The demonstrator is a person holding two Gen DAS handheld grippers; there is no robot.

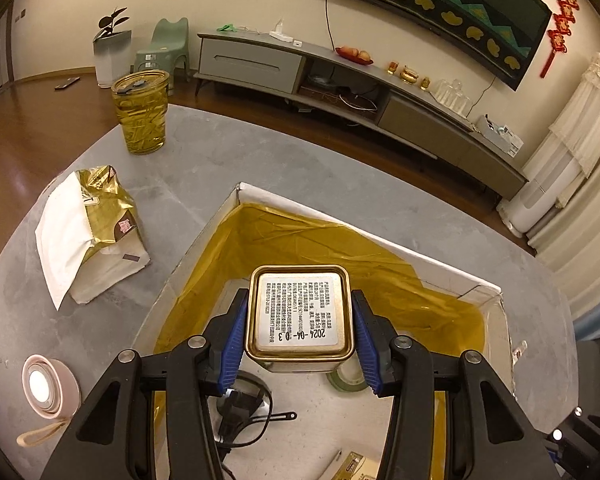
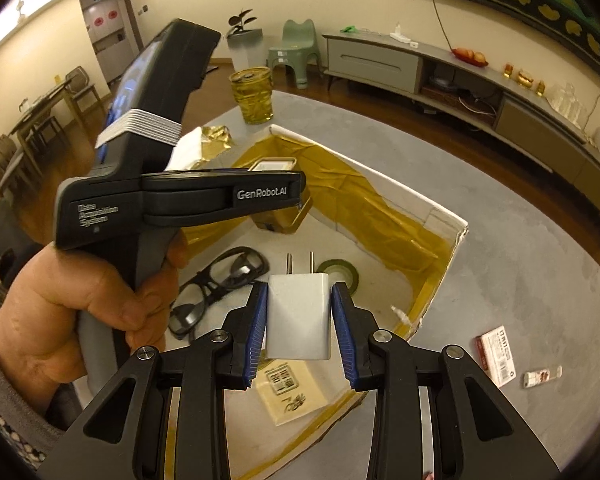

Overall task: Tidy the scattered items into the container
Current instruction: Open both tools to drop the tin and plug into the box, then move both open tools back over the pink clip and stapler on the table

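The right gripper (image 2: 299, 322) holds a white plug (image 2: 299, 316) between its blue pads, closed on its two sides. The plug's two prongs point away, along the fingers. It hangs over the near part of the box (image 2: 436, 216), so the next move looks like a short drop straight down.

The left gripper (image 1: 299, 334) is closed on a gold tin (image 1: 300, 314). The tin's label faces the camera. It hangs over the middle of the box (image 1: 340, 220), a bit farther in than the plug. A hand (image 2: 80, 300) grips the left tool's handle.

Under them, inside the box, lie black glasses (image 2: 216, 284), a roll of green tape (image 2: 340, 274) and a flat packet (image 2: 290, 394). Gold paper (image 2: 380, 208) lines the box walls.

The box sits on a round grey table (image 2: 520, 280). Still out on the table are a red and white card (image 2: 496, 354) and a small tube (image 2: 542, 376) to the right, near the right gripper. To the left lie a tissue pack (image 1: 88, 236) and a pink round thing (image 1: 48, 386), near the left gripper. A yellow cup (image 1: 141, 112) stands at the far edge.

Past the table are a wood floor, a long grey cabinet (image 1: 340, 76), a green stool (image 1: 166, 48) and a dark screen (image 1: 440, 4) on the wall.
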